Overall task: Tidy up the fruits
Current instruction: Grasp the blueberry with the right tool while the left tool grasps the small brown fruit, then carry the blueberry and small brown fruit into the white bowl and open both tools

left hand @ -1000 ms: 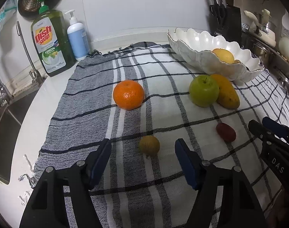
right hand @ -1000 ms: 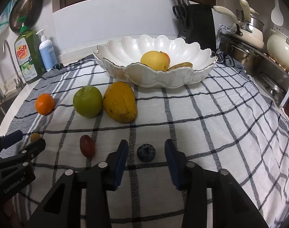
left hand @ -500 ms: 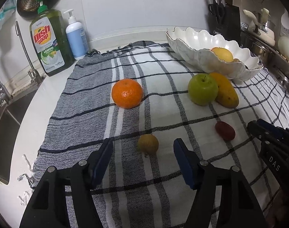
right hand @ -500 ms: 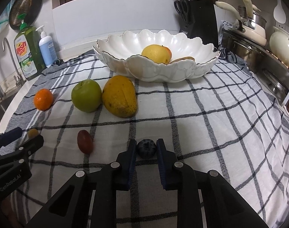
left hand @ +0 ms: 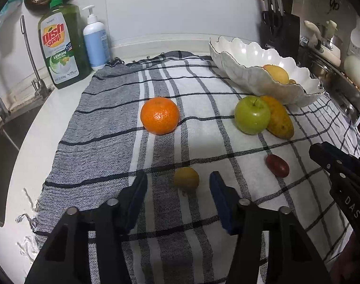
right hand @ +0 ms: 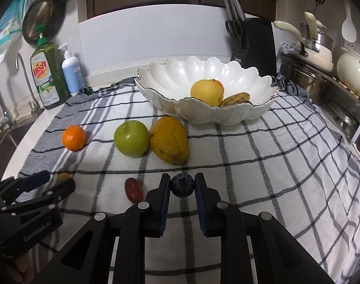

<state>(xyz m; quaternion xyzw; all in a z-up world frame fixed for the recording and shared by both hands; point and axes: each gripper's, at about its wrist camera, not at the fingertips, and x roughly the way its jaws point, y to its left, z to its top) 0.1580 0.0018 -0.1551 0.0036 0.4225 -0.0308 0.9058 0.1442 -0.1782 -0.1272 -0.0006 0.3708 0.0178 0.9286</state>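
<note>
My right gripper (right hand: 182,182) is shut on a dark blueberry (right hand: 182,185) resting on the checked cloth (right hand: 262,165). The jaws of my left gripper (left hand: 178,182) are closing around a small tan fruit (left hand: 186,180), with a gap on both sides. On the cloth lie an orange mandarin (left hand: 160,115), a green apple (left hand: 252,114), a yellow mango (left hand: 280,120) and a small red fruit (left hand: 277,165). Behind the apple and mango stands a white scalloped bowl (right hand: 203,116) holding a yellow fruit (right hand: 207,92) and other pieces.
A green dish soap bottle (left hand: 61,45) and a white pump bottle (left hand: 96,42) stand at the back left beside the sink (left hand: 0,142). A knife block (right hand: 253,40) is behind the bowl. Pots (right hand: 319,47) sit on a rack at the right.
My right gripper's jaws closed onto the blueberry. My left gripper's jaws drew nearer together around the tan fruit. Neither hand shifted much.
</note>
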